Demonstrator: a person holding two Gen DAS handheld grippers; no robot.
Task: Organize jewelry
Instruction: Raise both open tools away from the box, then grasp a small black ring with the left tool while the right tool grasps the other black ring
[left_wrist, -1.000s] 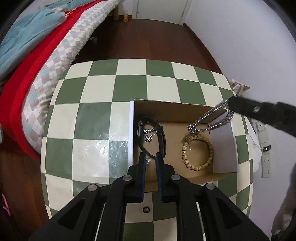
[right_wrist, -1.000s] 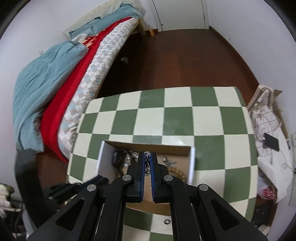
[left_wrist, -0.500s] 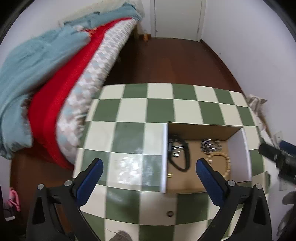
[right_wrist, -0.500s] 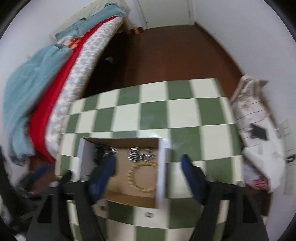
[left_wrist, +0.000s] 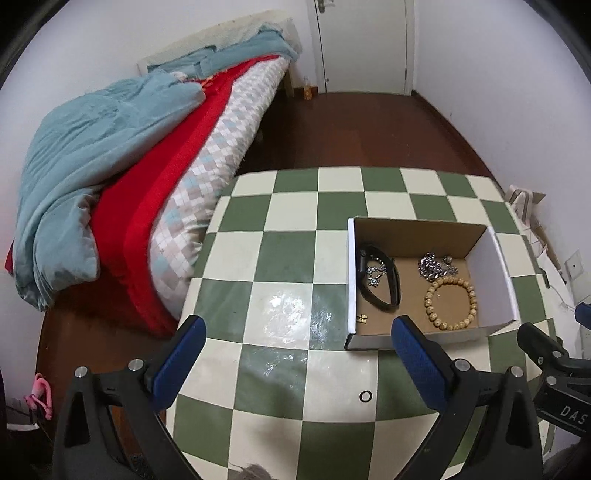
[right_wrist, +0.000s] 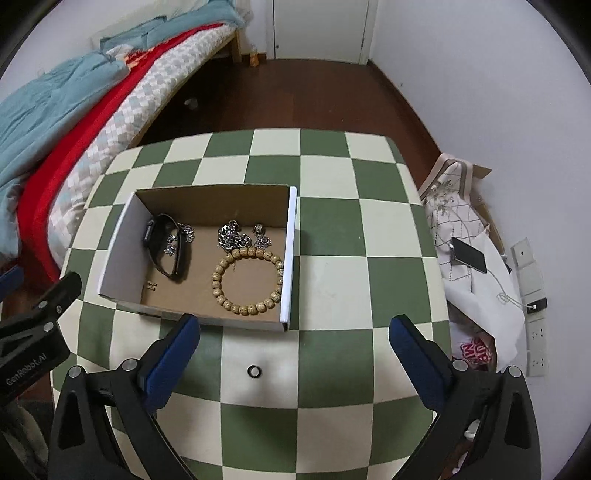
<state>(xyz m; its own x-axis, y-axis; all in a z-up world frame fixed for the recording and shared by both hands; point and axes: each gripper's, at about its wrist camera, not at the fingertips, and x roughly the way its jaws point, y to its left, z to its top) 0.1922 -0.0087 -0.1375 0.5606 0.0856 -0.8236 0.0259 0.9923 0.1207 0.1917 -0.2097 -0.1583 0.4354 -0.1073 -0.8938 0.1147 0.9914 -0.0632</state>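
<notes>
An open cardboard box (left_wrist: 496, 247) (right_wrist: 125, 229) sits on the green-and-cream checkered table (left_wrist: 288, 314) (right_wrist: 332, 221). In it lie a black band (left_wrist: 376, 291) (right_wrist: 164, 247), a silver chain (left_wrist: 436, 264) (right_wrist: 232, 234), a wooden bead bracelet (left_wrist: 450, 304) (right_wrist: 245, 280) and small gold earrings (left_wrist: 362, 319) (right_wrist: 151, 285). A small black ring (left_wrist: 365, 396) (right_wrist: 253, 371) lies on the table in front of the box. My left gripper (left_wrist: 299, 362) and my right gripper (right_wrist: 295, 354) are both open and empty, held back above the table's near part.
A bed with a blue quilt (left_wrist: 92, 147) and a red blanket (left_wrist: 155, 184) stands left of the table. A bag, a phone (right_wrist: 469, 254) and cables lie on the floor at the right, by the white wall. Dark wooden floor and a door (left_wrist: 365, 44) lie beyond.
Both grippers have opened and pulled back from the box. The silver chain that the right gripper held over the box now lies inside it.
</notes>
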